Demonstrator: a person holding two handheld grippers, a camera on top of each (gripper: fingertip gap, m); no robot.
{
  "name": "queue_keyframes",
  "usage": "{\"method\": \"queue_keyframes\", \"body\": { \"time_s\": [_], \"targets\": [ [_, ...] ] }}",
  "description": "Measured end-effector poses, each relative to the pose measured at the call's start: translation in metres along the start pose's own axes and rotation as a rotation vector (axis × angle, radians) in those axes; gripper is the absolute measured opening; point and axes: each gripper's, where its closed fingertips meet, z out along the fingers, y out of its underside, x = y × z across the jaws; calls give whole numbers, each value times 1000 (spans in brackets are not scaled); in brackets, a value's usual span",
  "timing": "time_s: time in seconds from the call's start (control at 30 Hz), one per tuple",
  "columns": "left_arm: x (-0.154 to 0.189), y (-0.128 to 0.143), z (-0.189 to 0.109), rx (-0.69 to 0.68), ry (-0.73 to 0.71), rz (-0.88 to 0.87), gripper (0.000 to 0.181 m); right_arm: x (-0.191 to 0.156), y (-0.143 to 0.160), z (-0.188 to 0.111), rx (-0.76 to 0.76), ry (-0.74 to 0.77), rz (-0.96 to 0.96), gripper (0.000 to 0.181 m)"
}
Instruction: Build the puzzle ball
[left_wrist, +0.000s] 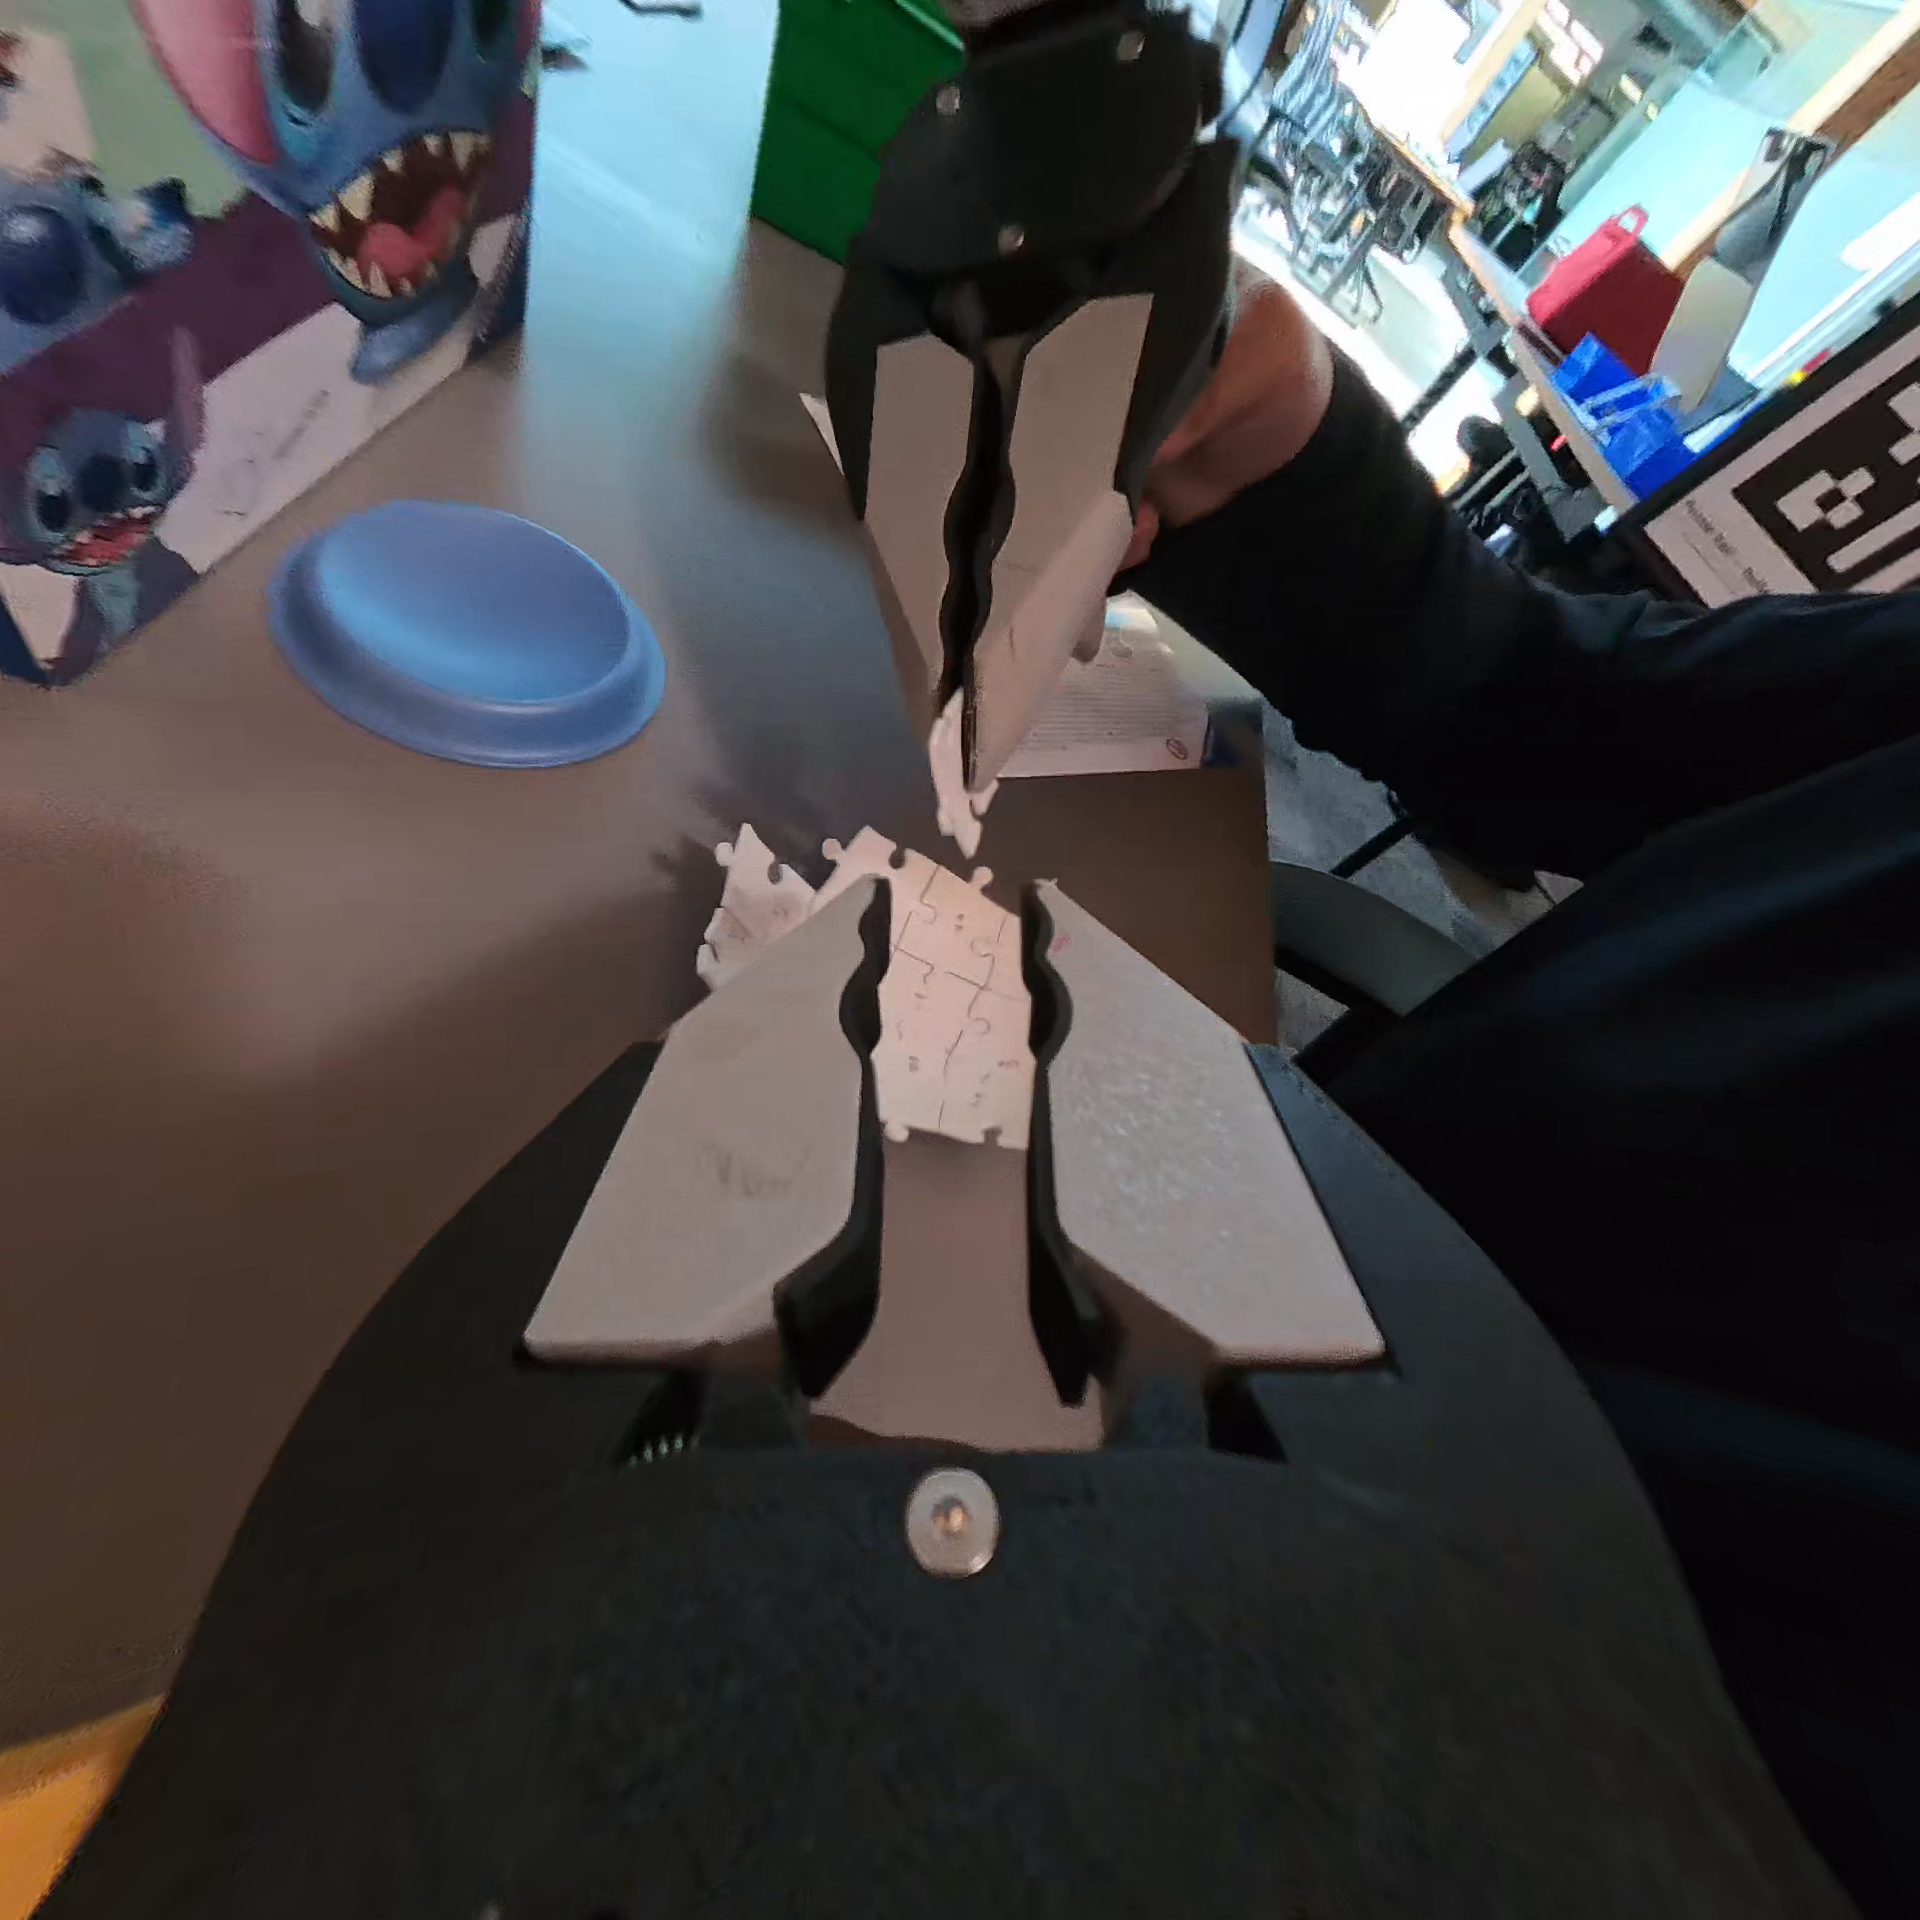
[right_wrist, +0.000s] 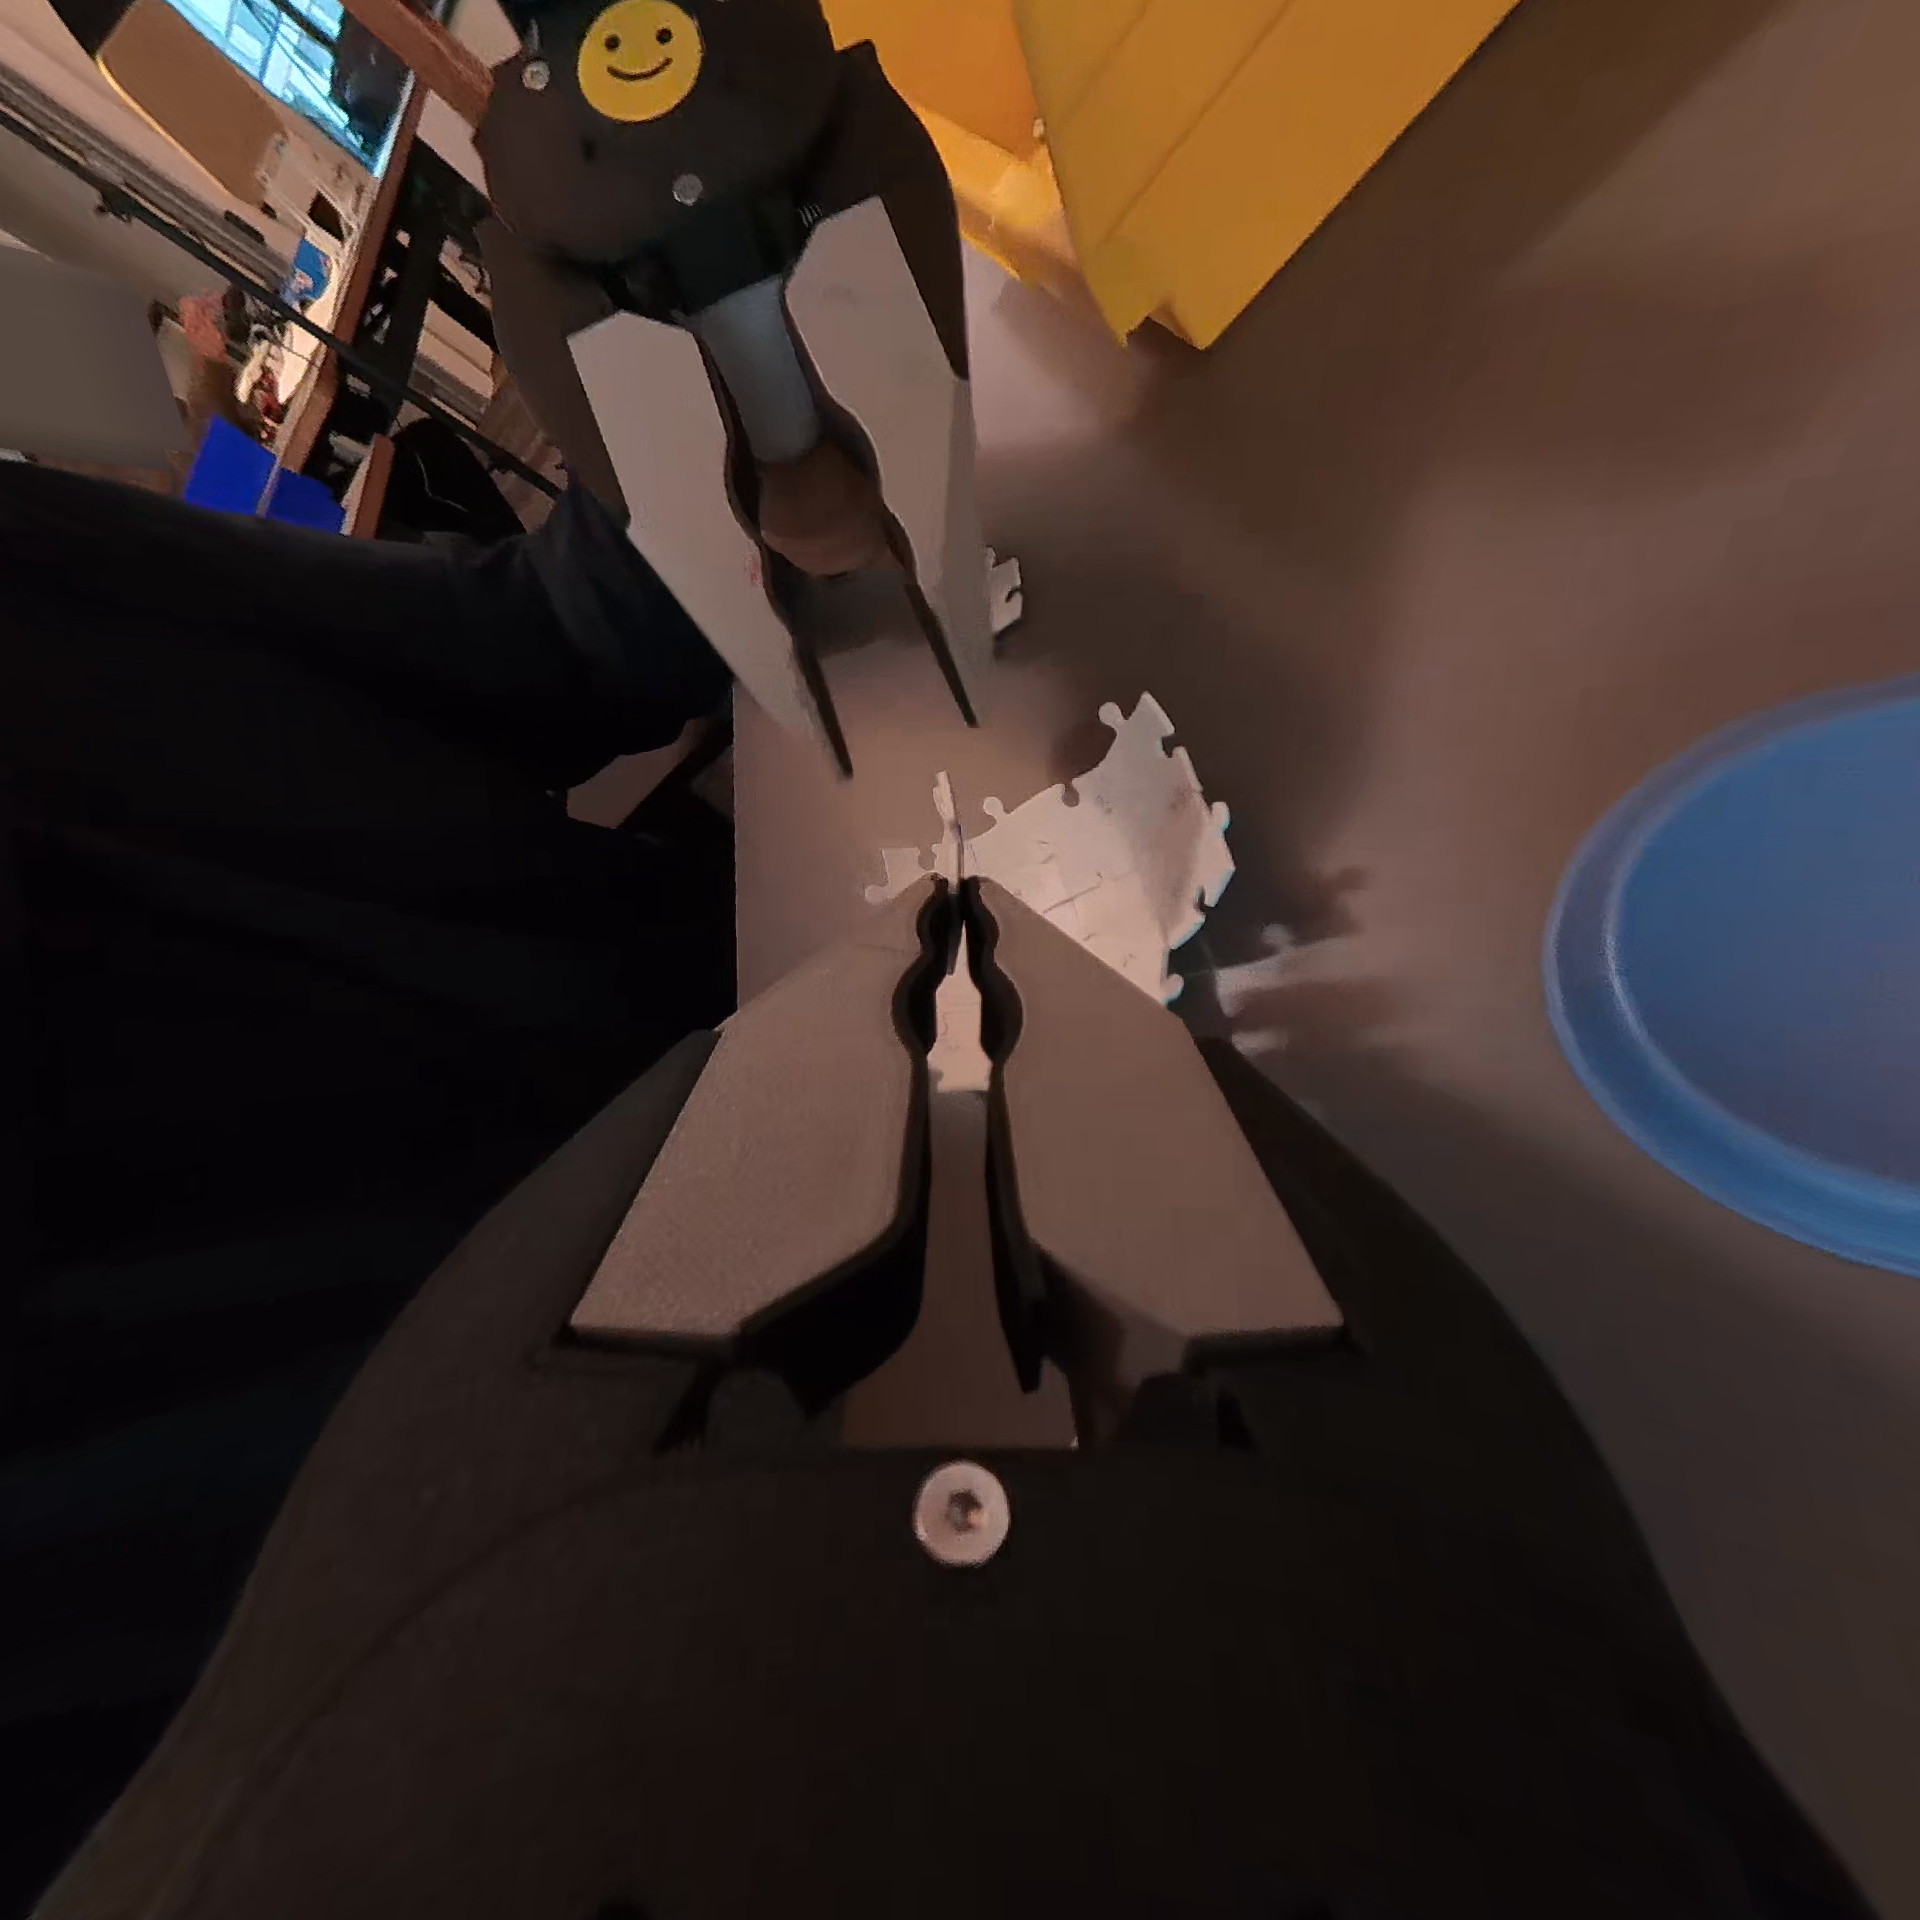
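A joined patch of white puzzle pieces lies on the brown table; it also shows in the right wrist view. My left gripper is open and empty, its fingers framing the patch from just above. In the right wrist view the left gripper comes in from the top. My right gripper is shut on a single white puzzle piece, seen edge-on. In the left wrist view the right gripper points down and holds that piece just above the patch's far edge.
A blue round stand dish sits left of the patch, also in the right wrist view. The cartoon puzzle box, a green box, a paper leaflet, a yellow box and a loose piece stand around. A dark sleeve is at right. My two grippers' fingertips are within a few centimetres of each other.
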Motion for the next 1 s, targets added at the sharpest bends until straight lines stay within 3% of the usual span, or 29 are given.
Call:
{"method": "queue_keyframes", "body": {
  "time_s": [0.1,0.23,0.53,0.77,1.0],
  "targets": [
    [0,-2,9,-16,-16,16,24,-4,0,8,-19,2,-24,0],
    [-3,-7,12,1,-25,16,1,-3,-1,12,-42,18,-41,0],
    [-2,-7,7,33,31,-12,0,-4,-1,11,-66,1,-59,3],
    [-6,-6,4,48,40,-52,0,1,-6,-11,16,24,-39,7],
    [-6,-5,8,37,26,-46,0,-4,-3,8,-24,-26,-31,11]
  ]
}}
